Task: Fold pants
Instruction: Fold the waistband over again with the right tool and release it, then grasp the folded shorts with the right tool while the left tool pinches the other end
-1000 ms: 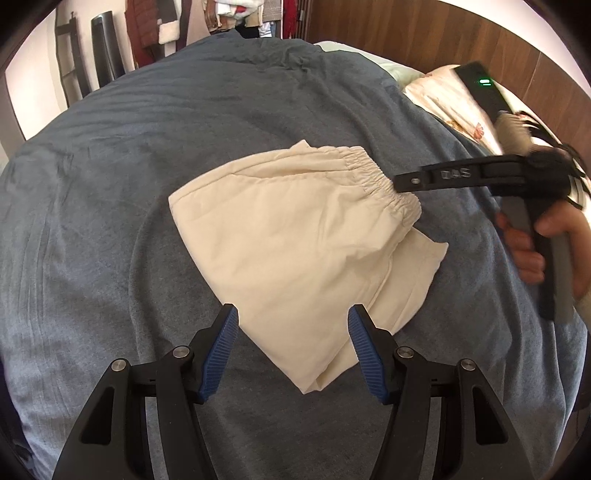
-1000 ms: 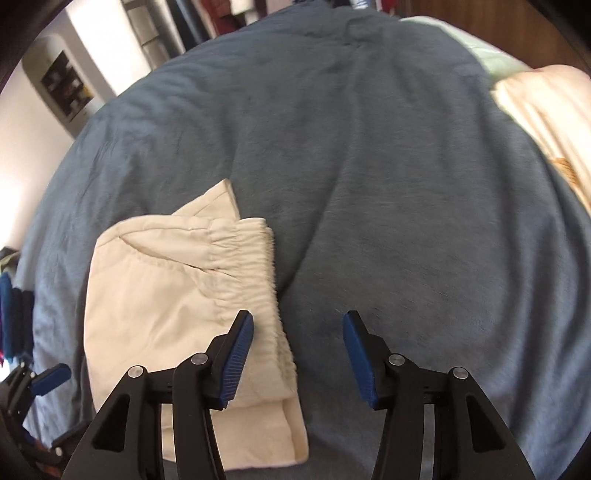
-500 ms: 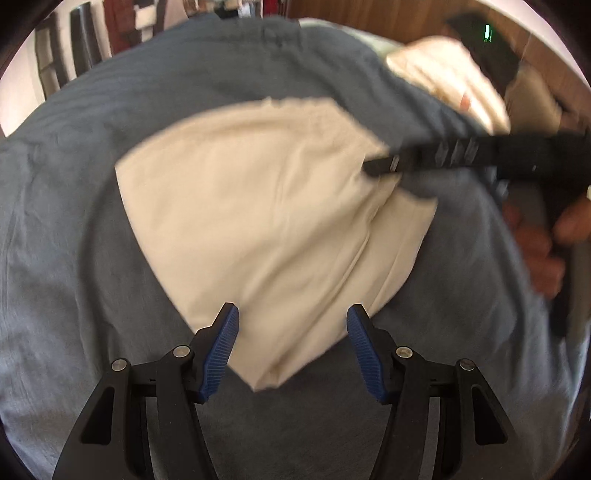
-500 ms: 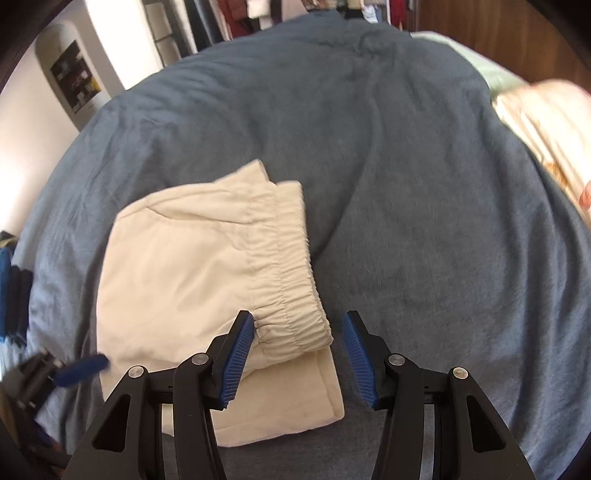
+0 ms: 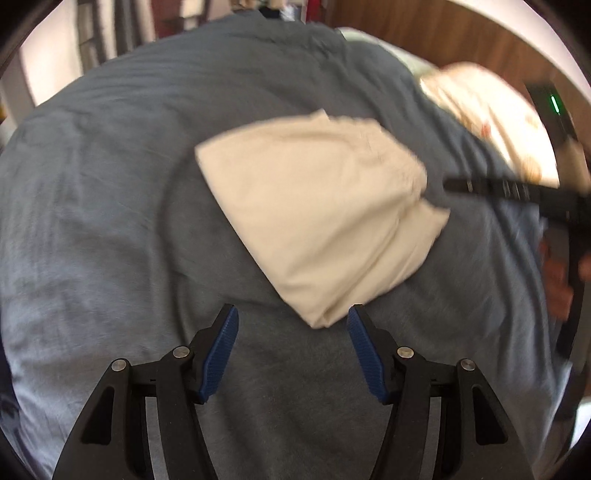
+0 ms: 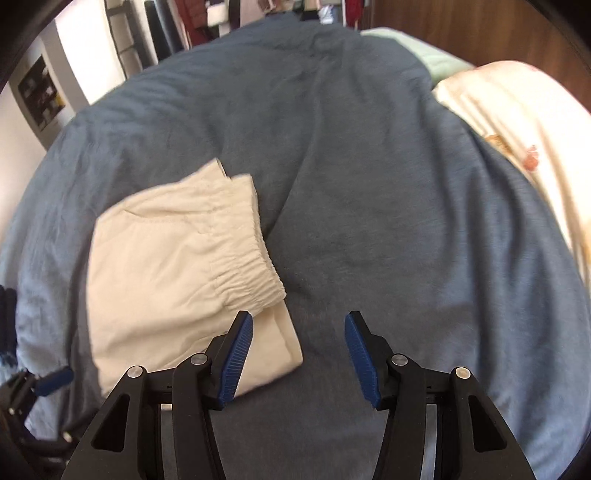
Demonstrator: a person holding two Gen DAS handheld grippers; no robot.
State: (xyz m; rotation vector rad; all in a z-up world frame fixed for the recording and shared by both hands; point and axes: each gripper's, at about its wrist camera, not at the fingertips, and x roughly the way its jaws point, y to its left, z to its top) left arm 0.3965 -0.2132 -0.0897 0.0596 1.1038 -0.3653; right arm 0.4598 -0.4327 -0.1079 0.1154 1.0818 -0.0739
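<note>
Pants [image 5: 321, 221], cream-coloured, lie folded into a compact bundle on the blue-grey bed cover [image 5: 110, 240], roughly mid-bed and well in from every edge that shows. In the right wrist view the gathered elastic waistband [image 6: 251, 273] runs along the bundle's right side, lying over a flatter folded layer whose corner sticks out toward the near edge of the bed. In the left wrist view the bundle tapers to a blunt folded corner pointing at the camera.

The left gripper [image 5: 291, 350] hangs above the cover with its jaws apart; the bundle's near corner sits just beyond the tips and nothing is between the blue pads. The right gripper [image 6: 299, 354] also hangs over the bed, its jaws opening, with only bare cover between them; its left pad sits over the protruding lower corner of the pants as seen from the camera, and whether it touches the cloth I cannot tell. From the left wrist view the right gripper's black finger points at the waistband side of the bundle, just short of it, with a hand [image 5: 557, 280] gripping the handle, blurred.

A cream patterned pillow [image 6: 517, 122] lies at the far right edge of the bed, beside a pale green one [image 6: 436, 59], against a wooden headboard [image 5: 424, 33].
</note>
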